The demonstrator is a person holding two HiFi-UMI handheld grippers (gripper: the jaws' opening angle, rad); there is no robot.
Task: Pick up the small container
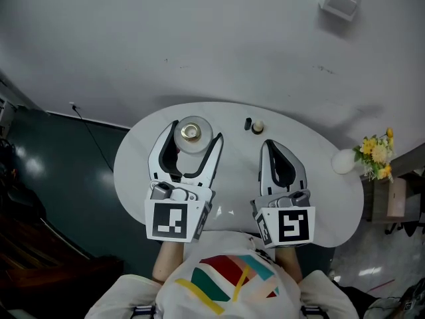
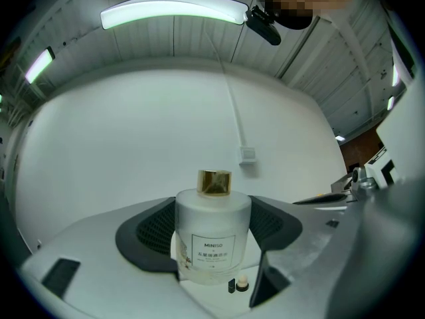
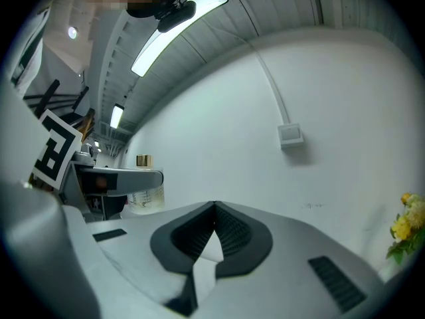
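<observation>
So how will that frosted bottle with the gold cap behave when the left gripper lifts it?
The frosted bottle looks like thick glass, so it is probably heavy for its size and breakable if dropped. Its smooth round wall may slip or twist between the pads of the left gripper. Squat and wide-based, it seems unlikely to tip when set down.

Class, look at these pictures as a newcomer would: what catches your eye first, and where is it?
A frosted bottle with a gold cap stands out, gripped between the jaws of the left gripper at the back left of the white table. Beside it the right gripper is shut and empty, and yellow flowers brighten the far right.
</observation>
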